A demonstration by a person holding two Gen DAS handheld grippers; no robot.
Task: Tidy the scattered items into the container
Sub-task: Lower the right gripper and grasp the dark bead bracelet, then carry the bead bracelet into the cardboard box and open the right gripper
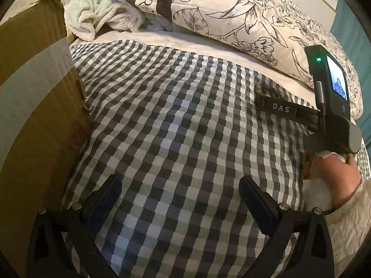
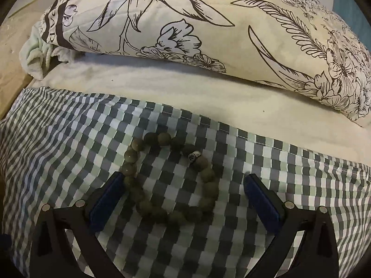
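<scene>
Lying flat on the checked cover [image 2: 69, 143], the bracelet [image 2: 171, 178] forms a rough oval of dull olive beads, long axis running from near the camera toward the pillow [image 2: 208, 23], slightly tilted to the left at the far end. Its one silver bead [image 2: 193, 156] sits on the far right of the loop, facing the pillow side.

Right gripper [image 2: 183, 185]: jaws spread wide, grasping nothing. Left finger [image 2: 109, 197] touches or overlaps the loop's near-left beads; right finger [image 2: 262, 199] stands apart from the loop. Most of the bracelet lies between the two fingers.

Left gripper [image 1: 180, 194]: jaws also spread, nothing between them, hovering over bare checked cover [image 1: 174, 115]. In this view the right gripper [image 1: 262, 95] shows from the side, at the right, held in a hand [image 1: 334, 176]; the bracelet is barely visible at its tip.

Box [image 1: 34, 92]: brown cardboard, torn top edge, pale tape band, standing on the bed at the left, just beside the left gripper.

Surface: bed with grey, green and white check, a cream sheet [image 2: 185, 92] beyond it, then the floral pillow. A pale fleece cloth [image 1: 97, 14] is bunched at the pillow's left end. Teal wall [image 1: 347, 18] at far right.
</scene>
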